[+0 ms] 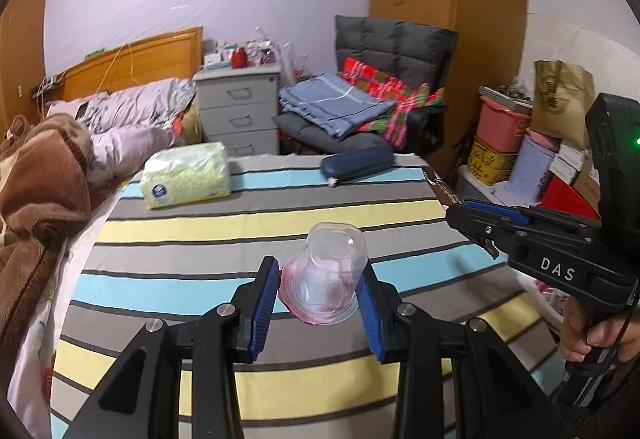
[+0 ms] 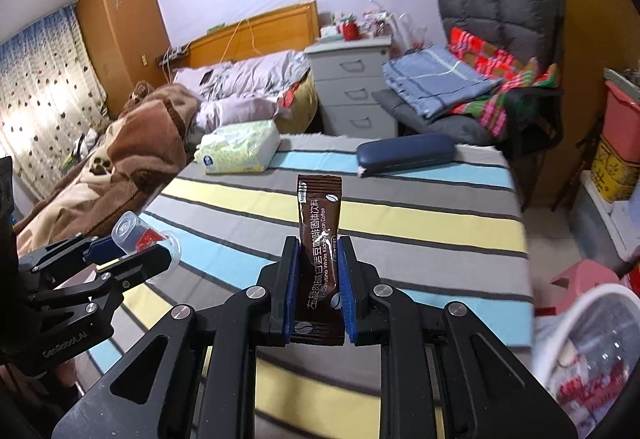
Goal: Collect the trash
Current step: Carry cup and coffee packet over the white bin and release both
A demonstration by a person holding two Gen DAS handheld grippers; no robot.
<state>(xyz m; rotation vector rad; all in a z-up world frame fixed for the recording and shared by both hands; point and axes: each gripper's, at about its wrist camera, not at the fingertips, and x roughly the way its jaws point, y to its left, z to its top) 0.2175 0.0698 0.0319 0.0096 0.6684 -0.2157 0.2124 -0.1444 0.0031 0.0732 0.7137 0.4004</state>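
The left tongs (image 1: 318, 289) are clamped on a clear plastic jelly cup (image 1: 326, 275), its blue pads pressing the cup's sides; the cup's closed base points forward and slightly up, away from the camera, and its wide rim with a torn red-tinged lid faces back toward the tongs. The right tongs (image 2: 318, 271) are clamped on a brown coffee sachet (image 2: 320, 247), which stands lengthwise between the pads, its long axis running straight ahead and its free end sticking out well past the fingertips. Both loads hang above the striped tabletop (image 2: 420, 223), apart from it. Ahead of the tongs, near the far edge, lie a pack of tissues (image 1: 188, 175) to the left and a dark blue glasses case (image 1: 358, 163) to the right; the striped stretch between is bare. Only the right wrist view shows a white-rimmed trash bin (image 2: 592, 343) with a clear liner, low to the right beyond the tabletop's edge. The left wrist view shows a hand (image 1: 600, 331) gripping the right tongs' handle.
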